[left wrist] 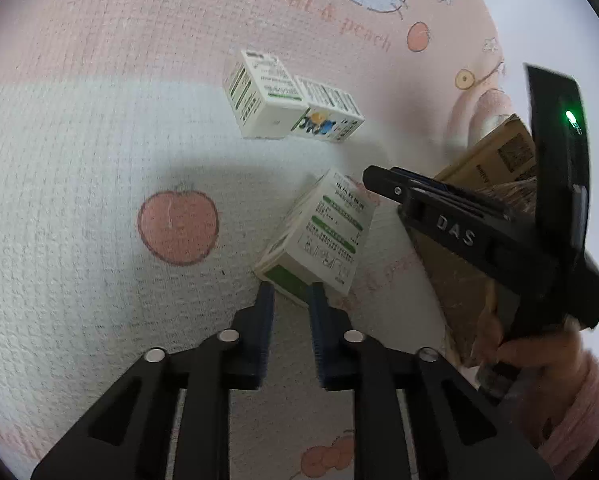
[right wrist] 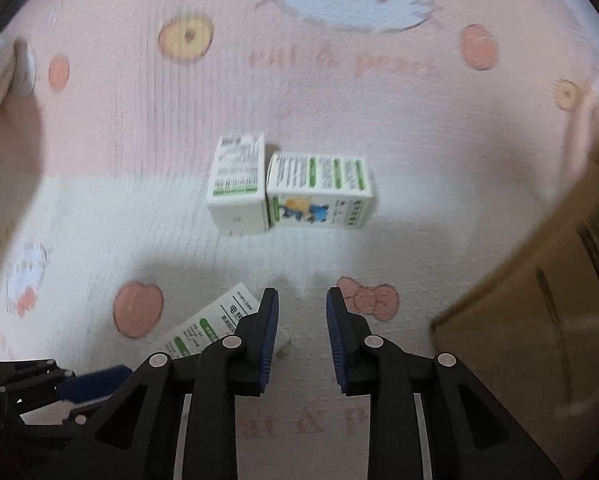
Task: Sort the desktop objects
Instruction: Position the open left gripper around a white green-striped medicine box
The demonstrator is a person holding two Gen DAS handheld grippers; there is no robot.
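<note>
Three small white-and-green boxes lie on the patterned mat (left wrist: 79,128). Two of them, the plain box (left wrist: 261,94) and the cartoon box (left wrist: 329,110), sit side by side and touching, farther out. The third, the tilted box (left wrist: 321,236), lies apart from that pair, nearer both claws. A cardboard carton (right wrist: 539,320) stands at the right.

Left gripper (left wrist: 291,292): jaws narrowly parted, nothing between the pads. The near corner of the tilted box lies straight ahead, just past the fingertips; touching or not, I cannot tell. Its long axis runs diagonally, from that near corner up and to the right, so it is skewed to the jaw line.

Right gripper (right wrist: 302,296): jaws also narrowly parted, empty. The same tilted box lies to its left, partly hidden under the left finger, not between the pads.

Judgement: the left gripper is better lined up for this box. A wider opening and a wrist roll to square the pads across its short sides look necessary. The pair farther out lies ahead of the right gripper.
</note>
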